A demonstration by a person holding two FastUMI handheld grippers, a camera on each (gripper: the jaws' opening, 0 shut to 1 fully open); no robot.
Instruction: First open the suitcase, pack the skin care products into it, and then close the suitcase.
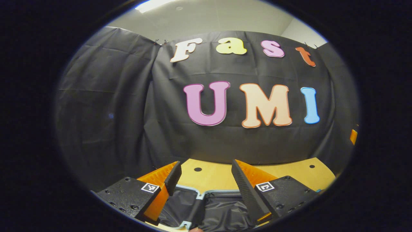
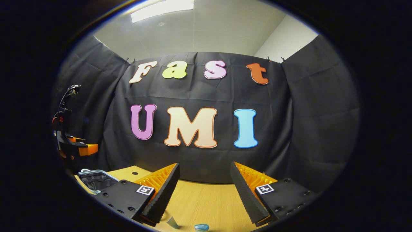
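The suitcase (image 1: 222, 209) lies open on the wooden table, its black lining and grey rim showing low in the left gripper view. My left gripper (image 1: 206, 174) hovers above it, open, with nothing between its fingers. In the right gripper view the suitcase (image 2: 95, 180) sits at the far left, and the left gripper (image 2: 72, 146) hangs above it. My right gripper (image 2: 205, 177) is open over bare table. Just below its fingers lie a small pale tube (image 2: 172, 222) and a blue-capped skin care item (image 2: 201, 227), both cut off by the view's lower edge.
The wooden table (image 2: 206, 199) has small dark holes (image 1: 198, 169) near its back edge. Black cloth walls close the booth behind and on both sides. An orange part (image 1: 353, 136) shows at the far right of the left gripper view.
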